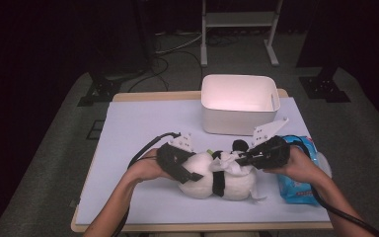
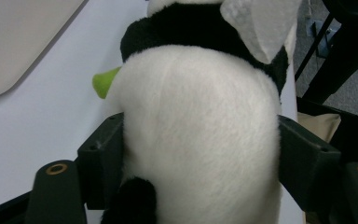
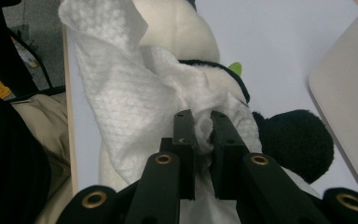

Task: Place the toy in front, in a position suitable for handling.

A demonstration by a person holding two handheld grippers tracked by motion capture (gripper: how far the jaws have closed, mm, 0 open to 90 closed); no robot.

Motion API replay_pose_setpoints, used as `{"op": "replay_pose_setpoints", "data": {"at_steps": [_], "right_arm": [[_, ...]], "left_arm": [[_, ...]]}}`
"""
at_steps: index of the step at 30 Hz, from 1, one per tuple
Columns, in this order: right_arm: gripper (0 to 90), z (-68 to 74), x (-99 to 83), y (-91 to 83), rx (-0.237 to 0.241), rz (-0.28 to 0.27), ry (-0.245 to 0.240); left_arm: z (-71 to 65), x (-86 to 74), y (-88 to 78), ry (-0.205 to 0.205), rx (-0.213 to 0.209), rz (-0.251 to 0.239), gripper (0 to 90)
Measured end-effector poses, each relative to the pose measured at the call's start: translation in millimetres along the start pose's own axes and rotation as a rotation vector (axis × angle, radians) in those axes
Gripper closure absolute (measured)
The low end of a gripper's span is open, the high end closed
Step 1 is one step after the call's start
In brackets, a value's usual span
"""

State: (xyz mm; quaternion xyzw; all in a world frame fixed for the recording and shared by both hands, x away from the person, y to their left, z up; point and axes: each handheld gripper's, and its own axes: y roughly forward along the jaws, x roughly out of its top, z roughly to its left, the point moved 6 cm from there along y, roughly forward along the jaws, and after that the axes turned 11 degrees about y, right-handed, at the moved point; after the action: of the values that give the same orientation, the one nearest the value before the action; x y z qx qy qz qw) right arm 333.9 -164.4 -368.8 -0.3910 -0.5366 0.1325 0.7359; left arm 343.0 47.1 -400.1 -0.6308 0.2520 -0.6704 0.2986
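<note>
White wipe (image 3: 121,88) clamped in right tongs (image 3: 204,126); left tongs (image 2: 200,154) straddle plush panda (image 2: 200,130); blue packet's (image 1: 296,185) print seems unreadable.

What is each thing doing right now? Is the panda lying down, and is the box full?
Plush panda: lying on its side on the table, between the left gripper's jaws.
Wet wipe: unfolded, draped over the panda, pinched by the right gripper.
White bin: upright, open, nothing seen inside.
Wipes pack: lying flat by the right hand.
Left gripper: jaws around the panda's body.
Right gripper: shut on the wipe.
</note>
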Motion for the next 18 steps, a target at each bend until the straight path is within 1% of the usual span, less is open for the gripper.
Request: {"op": "replay_pose_setpoints", "data": {"at_steps": [1, 5, 10, 11, 13, 17, 18], "right_arm": [[81.3, 0.6, -0.9, -0.3, 0.001, 0.000, -0.001], [81.3, 3.4, -4.7, -1.7, 0.002, 0.000, -0.003], [81.2, 6.0, -8.2, -2.9, 0.007, 0.001, -0.010], [81.2, 6.5, -8.9, -3.3, 0.008, 0.001, -0.006], [81.2, 6.6, -10.2, -3.6, 0.011, -0.001, -0.007], [81.2, 7.4, -12.4, -4.2, 0.022, 0.002, -0.002], [81.2, 7.5, -12.7, -4.3, 0.026, 0.005, -0.003]], "left_arm": [[0.2, 0.3, -0.2, 0.004, -0.005, 0.007, 23.9], [1.3, 3.7, -0.7, -0.007, -0.013, 0.005, 19.1], [6.1, 3.9, -1.2, -0.047, -0.026, 0.028, 10.6], [6.8, 3.7, -1.1, -0.047, -0.031, 0.027, 10.0], [8.5, 2.7, 0.5, -0.061, -0.042, 0.030, 8.8], [8.1, 2.7, 3.6, -0.076, -0.068, 0.025, 8.4], [7.8, 2.7, 5.1, -0.067, -0.079, 0.030, 8.4]]}}
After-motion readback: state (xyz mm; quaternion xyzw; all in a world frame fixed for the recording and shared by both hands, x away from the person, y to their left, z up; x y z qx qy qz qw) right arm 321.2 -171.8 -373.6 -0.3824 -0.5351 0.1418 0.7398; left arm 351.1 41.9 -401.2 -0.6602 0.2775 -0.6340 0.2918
